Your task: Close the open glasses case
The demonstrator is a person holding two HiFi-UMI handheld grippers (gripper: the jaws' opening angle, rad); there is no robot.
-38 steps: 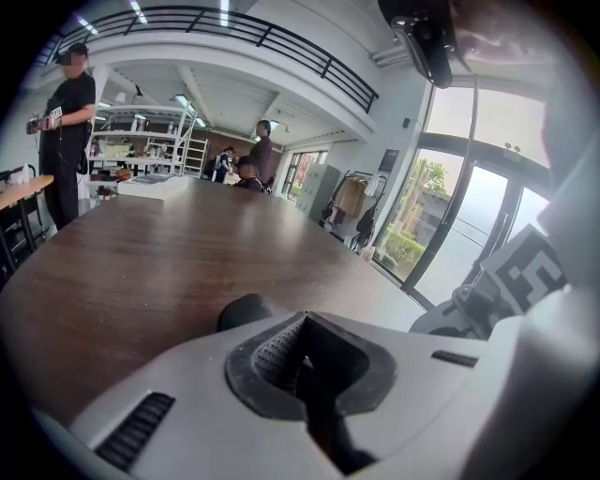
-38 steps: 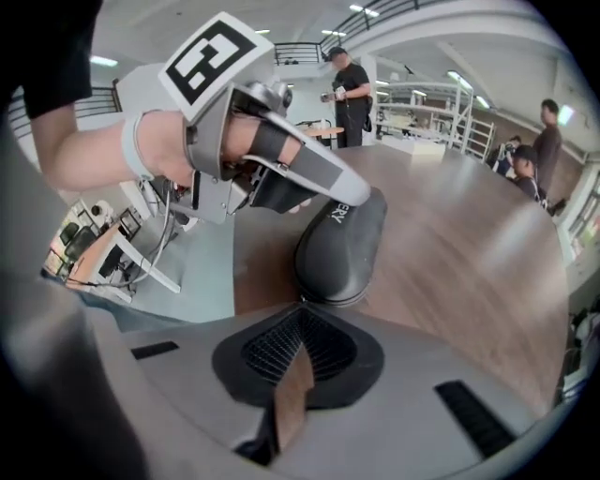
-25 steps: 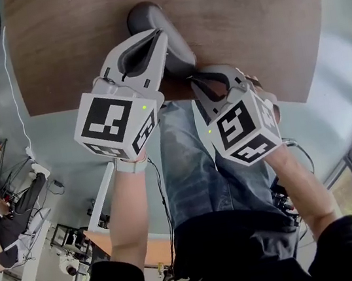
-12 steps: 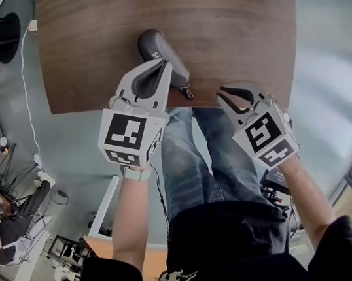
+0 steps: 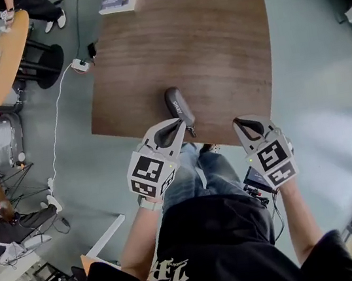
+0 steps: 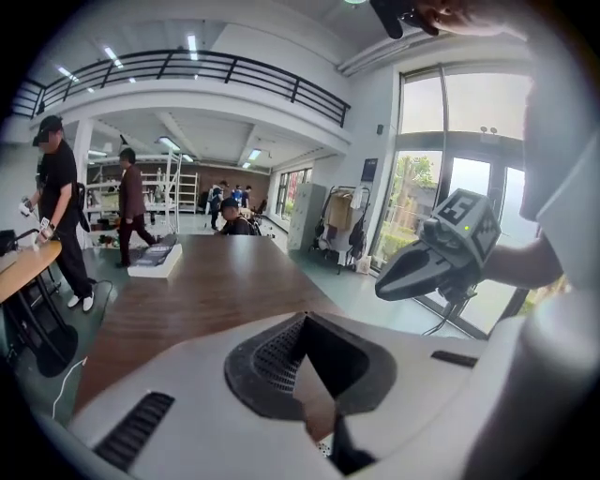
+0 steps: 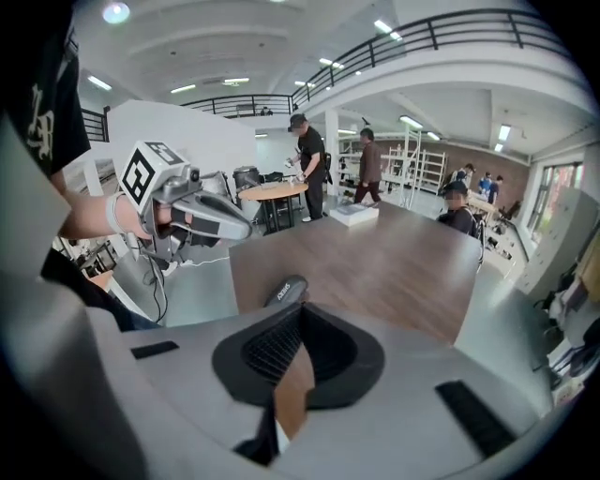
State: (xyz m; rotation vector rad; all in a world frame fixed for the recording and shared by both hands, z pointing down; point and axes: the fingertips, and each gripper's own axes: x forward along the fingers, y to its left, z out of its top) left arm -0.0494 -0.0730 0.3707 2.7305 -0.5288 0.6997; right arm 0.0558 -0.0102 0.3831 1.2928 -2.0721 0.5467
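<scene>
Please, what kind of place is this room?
Probably an open lab or workshop hall: a black-railed upper balcony, tall glass windows, and white metal shelving racks behind the long brown wooden table.

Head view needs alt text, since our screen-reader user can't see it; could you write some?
A closed dark grey oval glasses case lies at the near edge of a brown wooden table. The person's left gripper is shut and empty close by the case's near end; the right gripper, also shut, is farther right at the table's edge.
</scene>
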